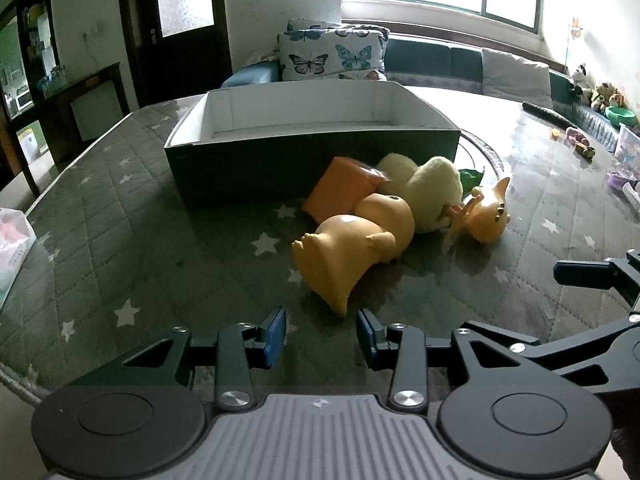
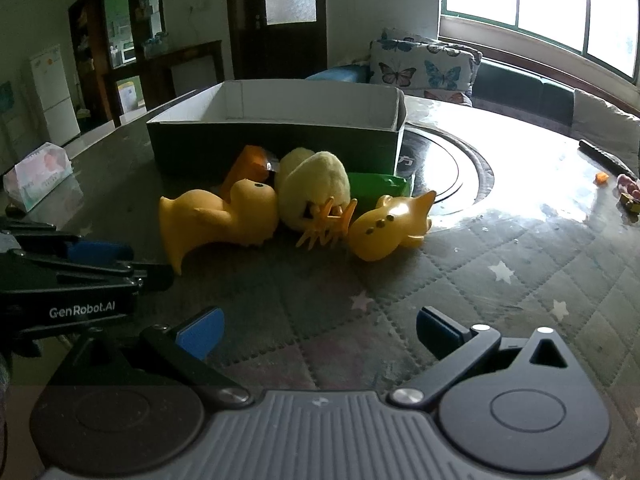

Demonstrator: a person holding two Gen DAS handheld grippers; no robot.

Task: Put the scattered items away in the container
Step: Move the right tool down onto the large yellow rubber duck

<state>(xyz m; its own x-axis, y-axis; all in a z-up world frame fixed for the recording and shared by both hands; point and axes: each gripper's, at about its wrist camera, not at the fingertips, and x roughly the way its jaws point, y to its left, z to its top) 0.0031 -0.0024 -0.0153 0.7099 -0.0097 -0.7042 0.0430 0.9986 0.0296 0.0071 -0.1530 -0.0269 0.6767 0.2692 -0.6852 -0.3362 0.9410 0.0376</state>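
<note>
A dark box with a white inside (image 1: 280, 156) (image 2: 276, 140) stands on the quilted table, with nothing showing in it. In front of it lie a yellow rubber dinosaur (image 1: 352, 248) (image 2: 216, 216), an orange packet (image 1: 340, 192) (image 2: 246, 166), a pale yellow plush chick (image 1: 432, 192) (image 2: 312, 188), a small yellow horned toy (image 1: 490, 212) (image 2: 390, 226) and a green item (image 2: 376, 186) behind the chick. My left gripper (image 1: 322, 334) is open and empty, just short of the dinosaur's tail. My right gripper (image 2: 320, 334) is open wide and empty, short of the toys.
A tissue pack (image 1: 12, 244) (image 2: 38, 176) lies at the table's left edge. Small toys and a plastic tub (image 1: 628, 148) sit at the far right. A round glass turntable (image 2: 448, 176) lies right of the box. A sofa with butterfly cushions (image 1: 332, 56) is behind.
</note>
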